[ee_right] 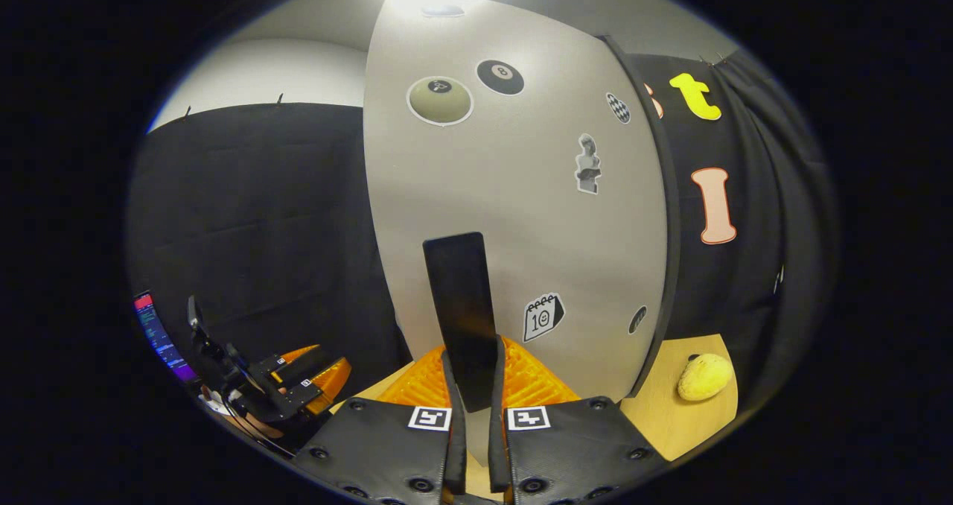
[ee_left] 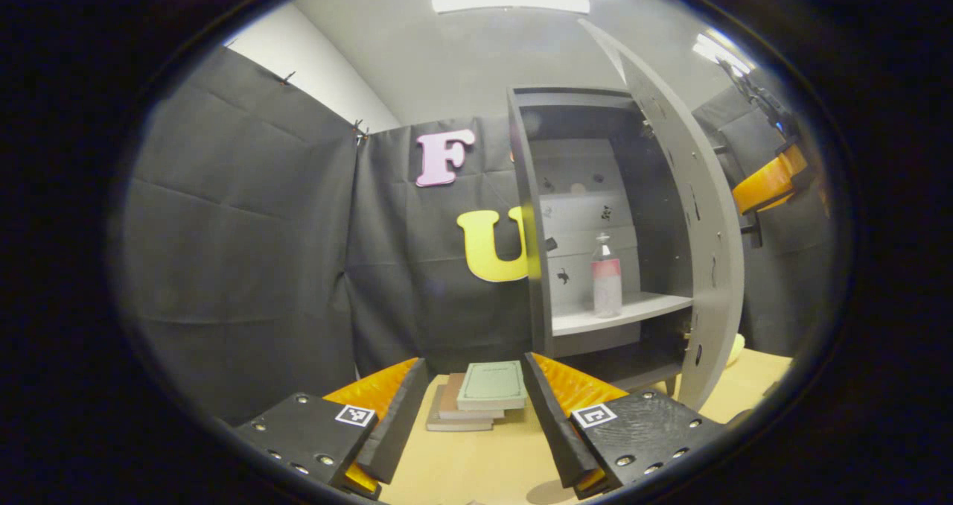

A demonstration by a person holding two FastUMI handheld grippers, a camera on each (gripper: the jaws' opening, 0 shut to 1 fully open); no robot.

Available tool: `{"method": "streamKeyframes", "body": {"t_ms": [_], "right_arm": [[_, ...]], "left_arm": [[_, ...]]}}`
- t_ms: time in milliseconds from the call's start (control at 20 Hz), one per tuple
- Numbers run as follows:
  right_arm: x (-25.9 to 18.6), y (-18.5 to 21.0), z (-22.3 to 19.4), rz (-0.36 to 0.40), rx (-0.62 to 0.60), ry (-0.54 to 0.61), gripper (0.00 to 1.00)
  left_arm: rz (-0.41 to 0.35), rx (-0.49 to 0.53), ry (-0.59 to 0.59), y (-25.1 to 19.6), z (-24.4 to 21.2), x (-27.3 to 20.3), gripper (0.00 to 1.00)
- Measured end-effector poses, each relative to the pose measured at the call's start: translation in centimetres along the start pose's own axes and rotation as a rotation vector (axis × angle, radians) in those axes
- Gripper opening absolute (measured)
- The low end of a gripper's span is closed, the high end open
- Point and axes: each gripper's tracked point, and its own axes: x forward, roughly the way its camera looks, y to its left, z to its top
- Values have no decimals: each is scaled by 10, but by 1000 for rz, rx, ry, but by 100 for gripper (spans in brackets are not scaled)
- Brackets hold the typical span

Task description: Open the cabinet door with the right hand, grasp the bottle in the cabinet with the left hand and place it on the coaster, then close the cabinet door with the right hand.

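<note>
The grey cabinet (ee_left: 530,214) stands on the wooden table with its door (ee_left: 711,222) swung open to the right. On its shelf (ee_left: 618,313) a clear bottle (ee_left: 606,278) with a pink label stands upright. My left gripper (ee_left: 470,408) is open, low over the table and well short of the cabinet. In the right gripper view, my right gripper (ee_right: 473,375) is shut on the door's dark flat handle (ee_right: 461,304), against the door's stickered outer face (ee_right: 521,192). The right gripper (ee_left: 770,181) also shows beyond the door's edge, and the left gripper (ee_right: 287,386) at lower left.
A stack of books (ee_left: 480,397) lies on the table (ee_left: 476,468) between my left gripper and the cabinet. A yellow lumpy object (ee_right: 703,376) rests on the table to the right of the door. A lit screen (ee_right: 156,334) sits at far left.
</note>
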Motion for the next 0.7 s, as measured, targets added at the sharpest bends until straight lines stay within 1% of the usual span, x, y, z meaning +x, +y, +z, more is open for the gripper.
{"method": "streamKeyframes", "body": {"t_ms": [150,200,250,300,350,400,450,500,550,600,700], "right_arm": [[-1,-4,1,8,3,-12,13],[-2,-7,1,7,-1,-17,13],[-3,-9,2,8,2,-21,13],[-4,-10,1,10,12,-25,13],[-3,-11,1,10,21,-29,10],[-3,-12,1,6,27,-37,13],[-5,-14,2,-2,27,-44,10],[-9,-14,2,-11,27,-51,16],[-11,-15,3,-20,35,-55,10],[-13,-17,3,-25,48,-59,13],[-12,-20,6,-37,67,-71,13]], "left_arm": [[-39,-3,5,-34,1,3,78],[-55,0,4,-45,3,3,81],[-70,5,3,-56,5,2,78],[-84,10,1,-65,6,2,78],[-94,14,0,-74,9,3,78],[-101,16,-3,-80,10,4,81],[-107,17,-5,-86,12,4,81],[-112,18,-6,-92,14,6,78],[-119,20,-8,-100,15,7,78],[-126,23,-9,-108,17,6,78],[-140,31,-15,-120,22,4,78]]}}
